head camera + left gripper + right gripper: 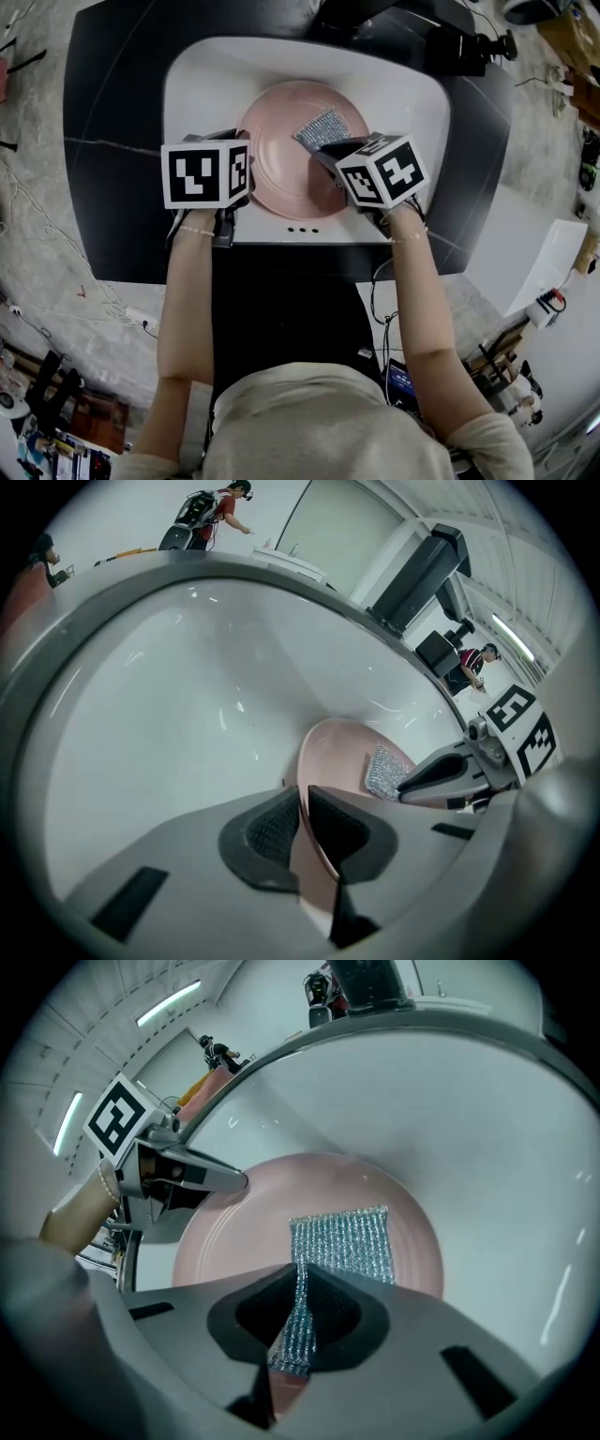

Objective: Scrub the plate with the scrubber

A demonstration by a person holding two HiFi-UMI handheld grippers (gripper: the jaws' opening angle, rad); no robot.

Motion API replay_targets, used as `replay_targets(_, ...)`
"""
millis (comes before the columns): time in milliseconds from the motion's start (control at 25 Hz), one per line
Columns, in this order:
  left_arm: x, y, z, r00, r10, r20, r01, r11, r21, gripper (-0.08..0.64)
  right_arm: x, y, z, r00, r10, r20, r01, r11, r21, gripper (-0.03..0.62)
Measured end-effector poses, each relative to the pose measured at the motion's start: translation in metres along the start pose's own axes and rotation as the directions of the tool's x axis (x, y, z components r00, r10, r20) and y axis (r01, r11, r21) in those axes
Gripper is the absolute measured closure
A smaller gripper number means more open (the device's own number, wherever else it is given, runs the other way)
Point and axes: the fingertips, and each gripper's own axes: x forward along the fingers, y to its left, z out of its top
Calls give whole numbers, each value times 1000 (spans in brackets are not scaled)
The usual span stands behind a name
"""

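Head view steeply down, gripper views close-in — all share the plate [277, 161]

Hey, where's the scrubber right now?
In the head view the scrubber lies on the right side of the pink plate, pinched by the right tool.

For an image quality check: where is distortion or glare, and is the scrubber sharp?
Left gripper view: fisheye bends the sink rim, small glare streaks inside. Right gripper view: scrubber sharp on the plate. Head view: evenly lit.
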Motion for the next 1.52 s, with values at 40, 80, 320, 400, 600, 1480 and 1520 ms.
replay_targets(40,0,0,0,1000,1,0,-1,1000,-2,515,0,4,-2,1000,9,-7,-9,1000,-3,546)
replay_targets(80,0,0,0,1000,1,0,-1,1000,-2,515,-1,8,-4,1000,17,-13,-17,1000,-5,546)
replay_targets(320,-1,0,0,1000,5,-1,-5,1000,3,515,-2,33,-16,993,100,-61,-101,995,-25,546)
replay_targets(400,0,0,0,1000,6,-1,-6,1000,5,515,-2,41,-18,990,121,-68,-124,992,-36,546)
replay_targets(600,0,-1,2,1000,2,5,-2,1000,-2,515,2,62,-17,982,172,-77,-177,983,-56,546)
replay_targets(1480,6,3,-4,1000,20,-24,-20,1000,-10,515,28,44,42,985,151,86,-149,988,-33,548)
replay_targets(1520,6,2,-4,1000,16,-25,-17,1000,-12,515,27,41,42,985,146,96,-145,989,-20,548)
